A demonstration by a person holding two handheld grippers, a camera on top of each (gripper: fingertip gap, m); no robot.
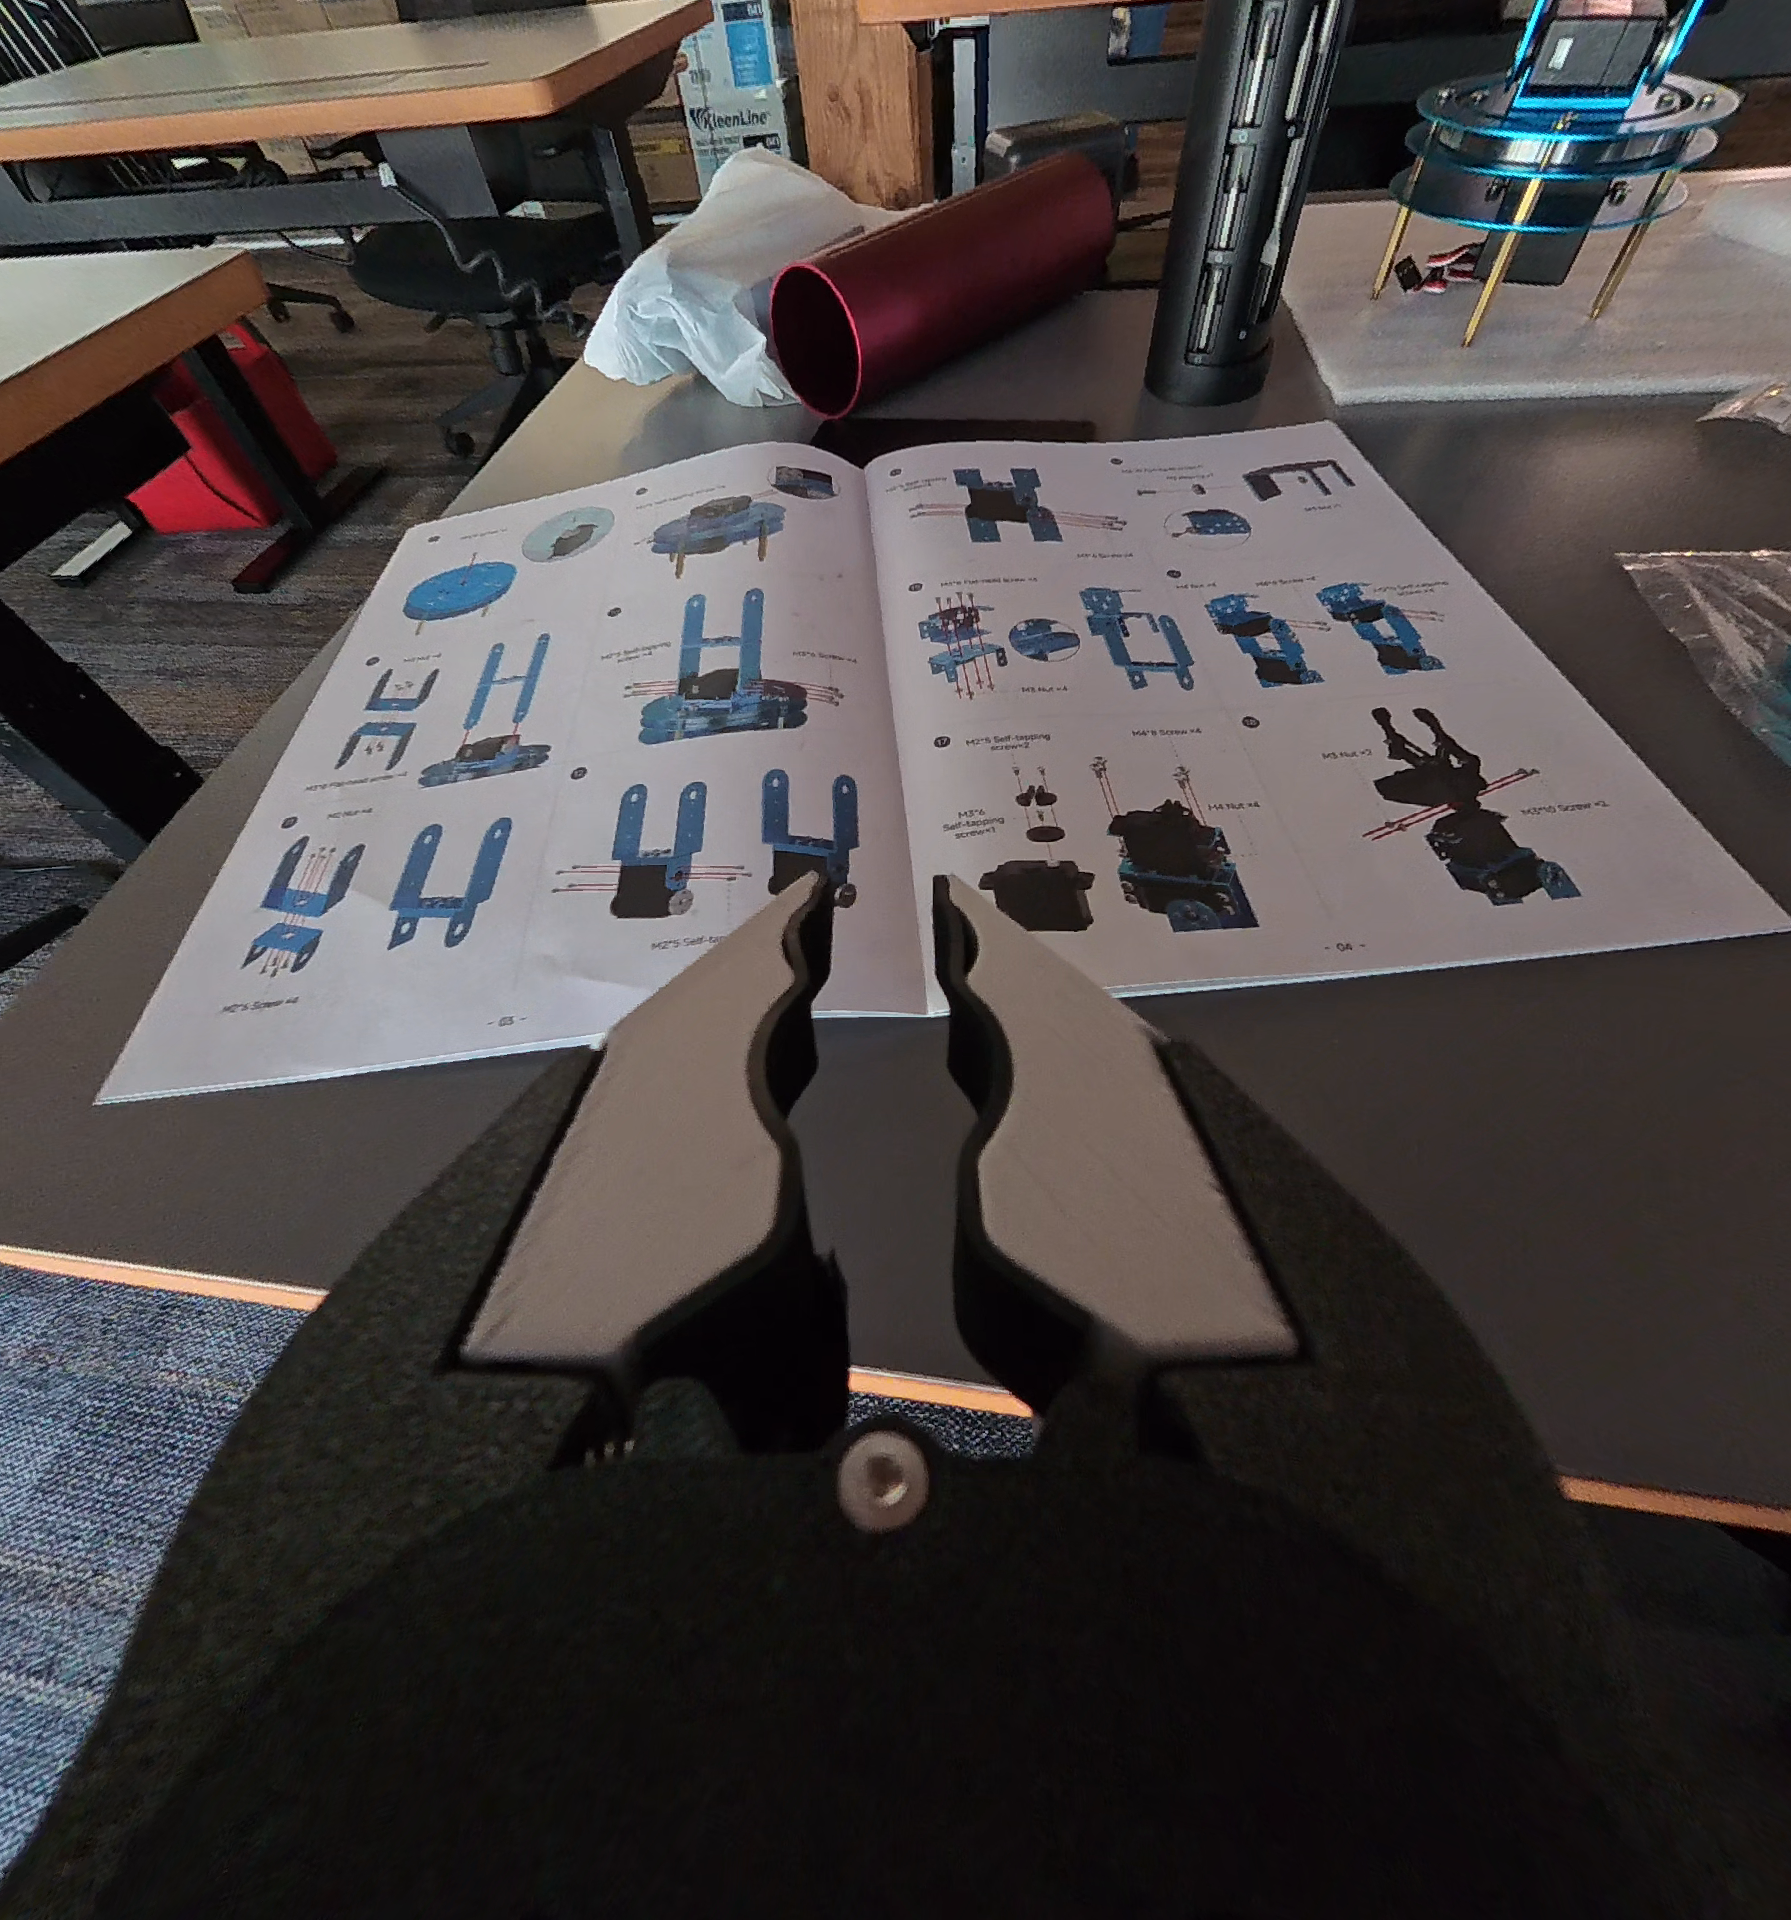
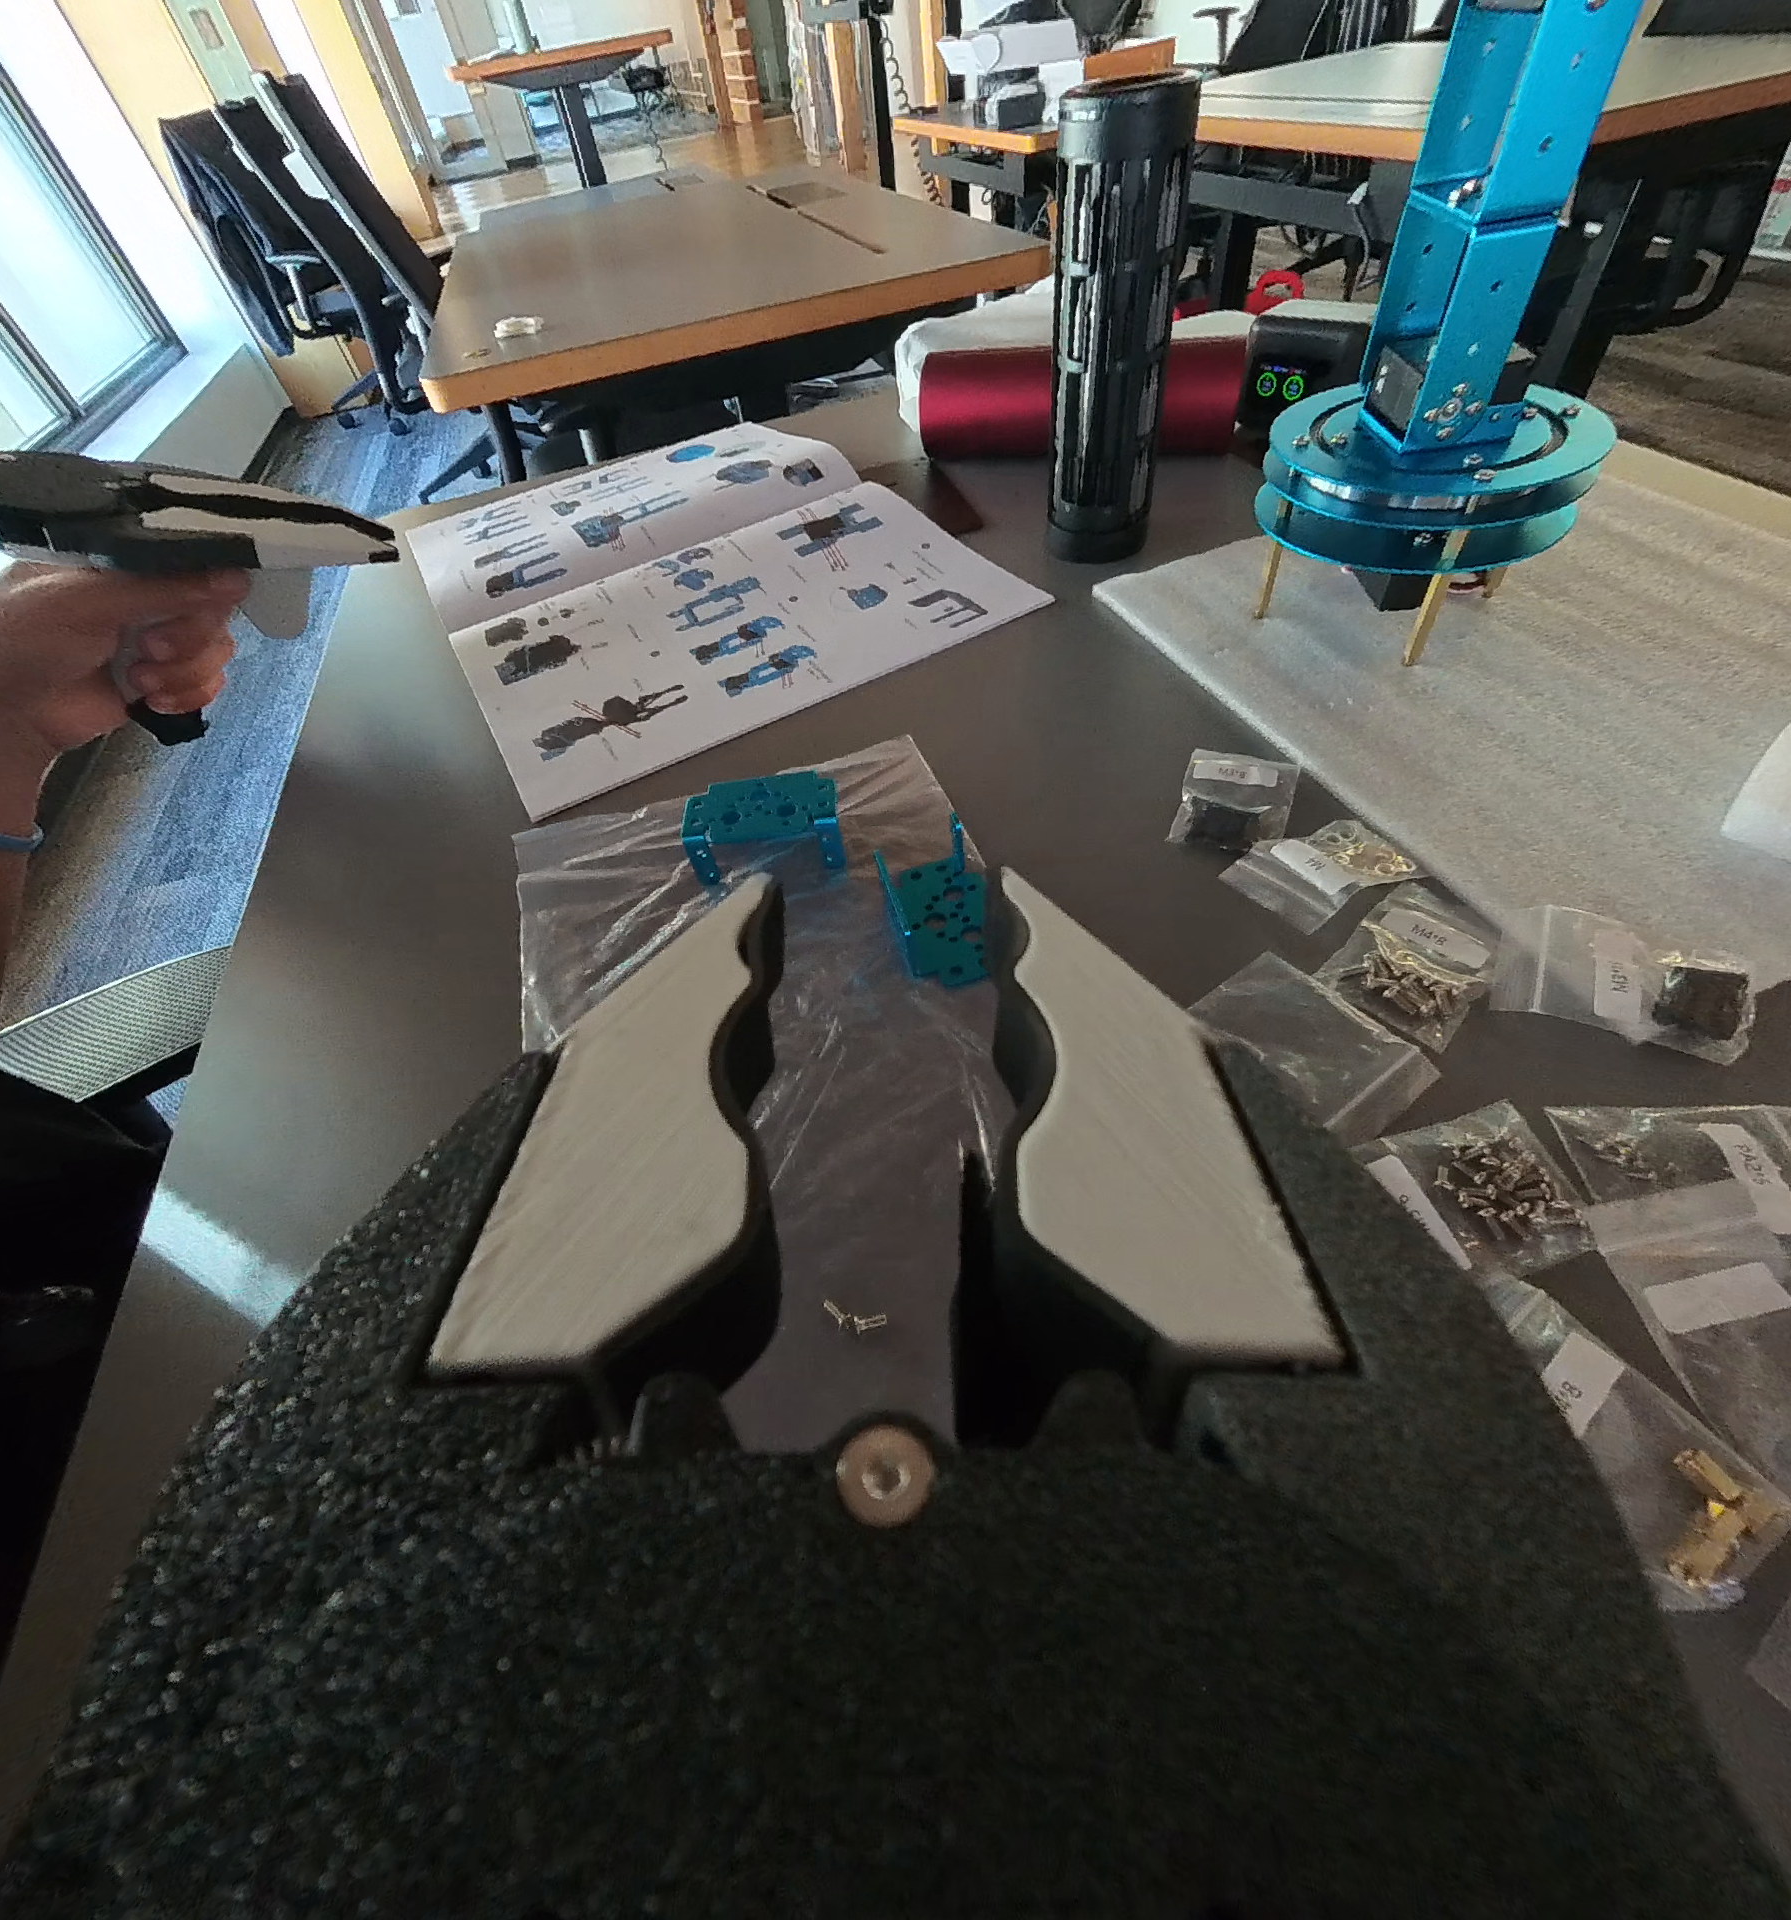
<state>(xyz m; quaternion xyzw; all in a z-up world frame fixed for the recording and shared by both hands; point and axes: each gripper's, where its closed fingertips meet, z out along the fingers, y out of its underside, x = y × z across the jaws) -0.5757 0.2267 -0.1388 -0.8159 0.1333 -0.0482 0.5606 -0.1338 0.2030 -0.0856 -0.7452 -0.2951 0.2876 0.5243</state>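
One open booklet (image 1: 891, 717) lies on one dark table (image 2: 371, 935). Two blue metal brackets (image 2: 761, 831) rest on one clear plastic sheet (image 2: 849, 1039). Two loose screws (image 2: 855, 1320) lie near the front edge. About ten small bags of hardware (image 2: 1410, 961) sit to the right, though overlap makes that count uncertain. One red tube (image 1: 932, 270), one black cylinder (image 2: 1114, 322) and one blue arm on a round base (image 2: 1442, 416) stand behind.

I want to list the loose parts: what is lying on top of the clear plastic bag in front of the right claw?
Two blue metal brackets lie on the clear plastic bag. The right claw covers the bag's near end.
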